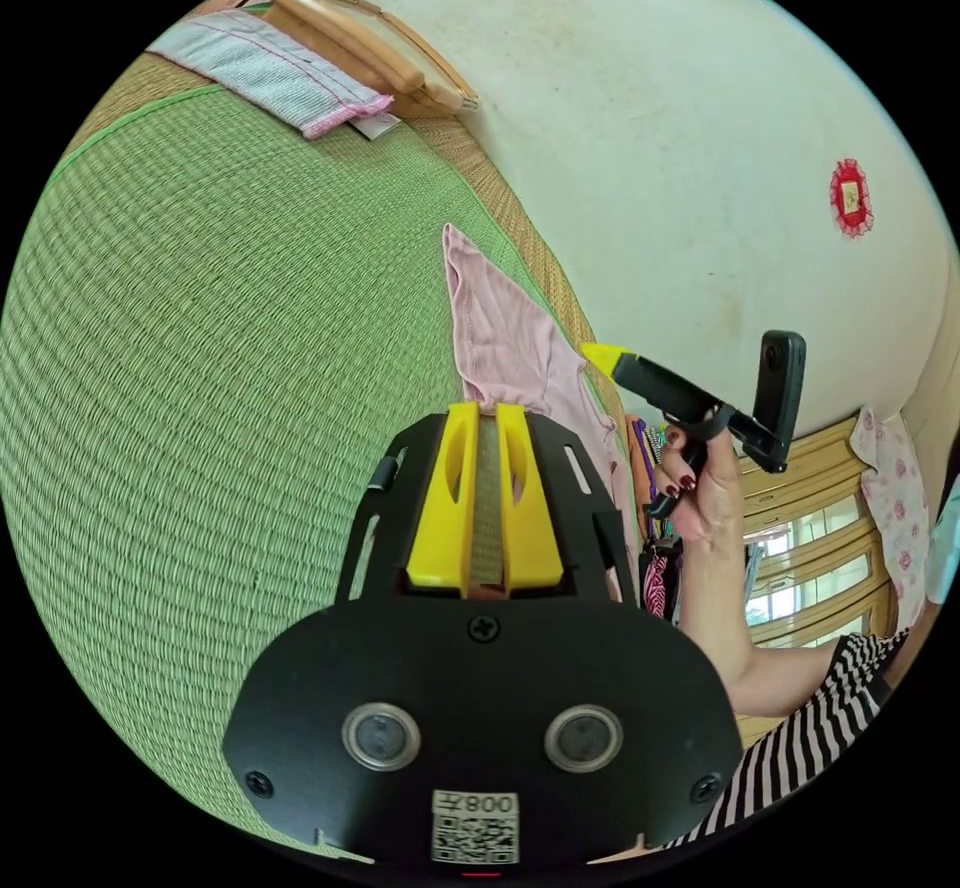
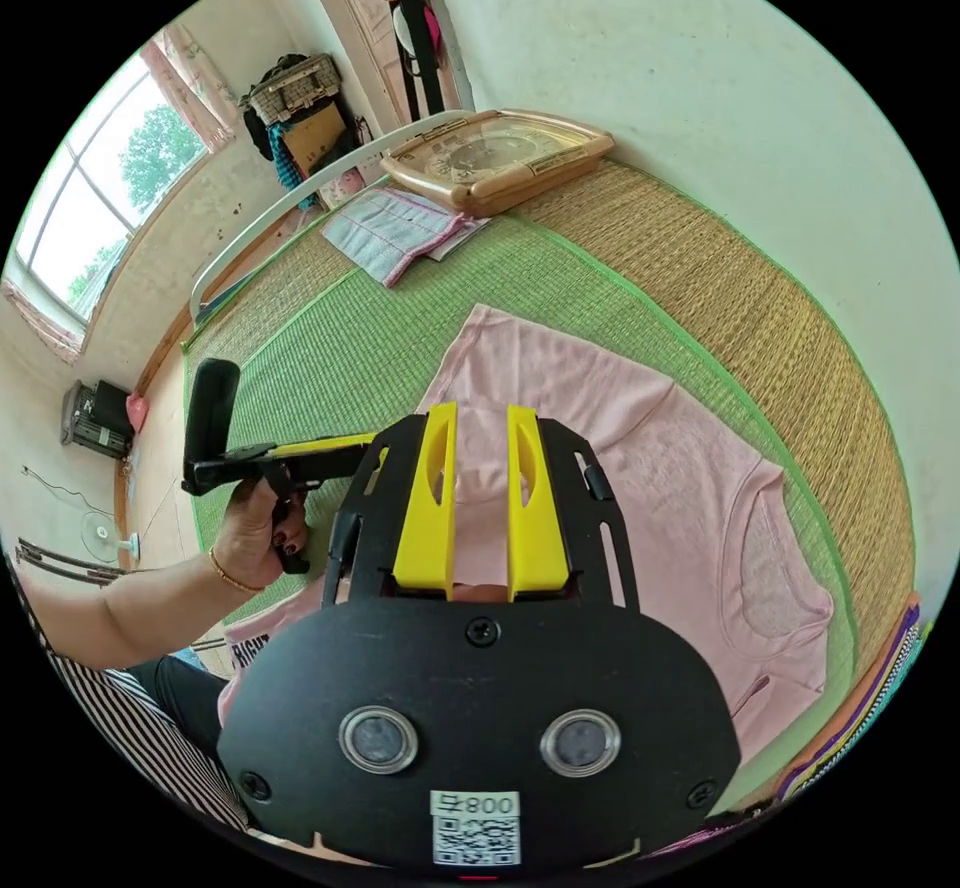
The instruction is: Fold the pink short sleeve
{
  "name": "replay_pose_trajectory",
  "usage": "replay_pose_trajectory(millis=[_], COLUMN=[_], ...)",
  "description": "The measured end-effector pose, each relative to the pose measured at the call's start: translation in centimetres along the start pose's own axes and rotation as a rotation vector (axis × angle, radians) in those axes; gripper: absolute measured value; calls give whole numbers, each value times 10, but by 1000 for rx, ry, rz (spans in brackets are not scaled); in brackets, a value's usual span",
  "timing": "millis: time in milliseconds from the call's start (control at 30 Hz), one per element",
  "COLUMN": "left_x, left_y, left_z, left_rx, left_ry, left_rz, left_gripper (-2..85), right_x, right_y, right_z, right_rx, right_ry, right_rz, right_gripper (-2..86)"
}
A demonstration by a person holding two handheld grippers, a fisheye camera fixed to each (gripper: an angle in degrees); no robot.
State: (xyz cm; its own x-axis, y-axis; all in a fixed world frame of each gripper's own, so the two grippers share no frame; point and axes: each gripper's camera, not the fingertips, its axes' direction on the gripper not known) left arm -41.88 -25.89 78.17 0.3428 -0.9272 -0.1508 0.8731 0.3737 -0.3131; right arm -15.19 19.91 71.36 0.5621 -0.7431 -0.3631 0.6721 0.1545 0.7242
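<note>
Pink shirt [image 2: 640,468] flat on green mat [image 2: 330,348]. Left gripper [image 1: 485,410]: jaws nearly closed, nothing held. Right gripper [image 2: 480,413]: jaws apart over shirt, holding nothing.

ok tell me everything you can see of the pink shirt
The pale pink short-sleeved knit shirt lies spread flat on the green woven straw mat, its round neckline toward the mat's tan border and one short sleeve pointing toward the far end. The fabric looks thin, soft and lightly wrinkled. In the left gripper view it shows edge-on, as a crumpled strip. The right gripper hovers over it, jaws open, gripping nothing.
</note>
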Motion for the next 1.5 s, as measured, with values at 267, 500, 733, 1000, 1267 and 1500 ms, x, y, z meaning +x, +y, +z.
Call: replay_pose_trajectory(millis=[267,500,733,1000,1267,1500], left_x=[-20,-30,-34,-31,2,94], left_y=[-3,-4,0,9,23,32], left_z=[-13,-19,-23,-24,-20,-20], left_rx=[10,3,2,3,-31,-17], left_ry=[40,66,74,83,-25,-81], left_rz=[7,8,10,5,92,402], left_gripper=[22,19,19,17,18,18], right_x=[0,-9,1,49,124,201], right_y=[-79,-102,-101,-87,-43,14], right_z=[61,114,120,103,50,-23], right_rx=[-73,-168,-122,-71,33,217], right_ry=[70,123,170,50,-146,-313], right_rz=[-29,-67,-54,17,143,231], right_gripper=[91,92,59,13,8,8])
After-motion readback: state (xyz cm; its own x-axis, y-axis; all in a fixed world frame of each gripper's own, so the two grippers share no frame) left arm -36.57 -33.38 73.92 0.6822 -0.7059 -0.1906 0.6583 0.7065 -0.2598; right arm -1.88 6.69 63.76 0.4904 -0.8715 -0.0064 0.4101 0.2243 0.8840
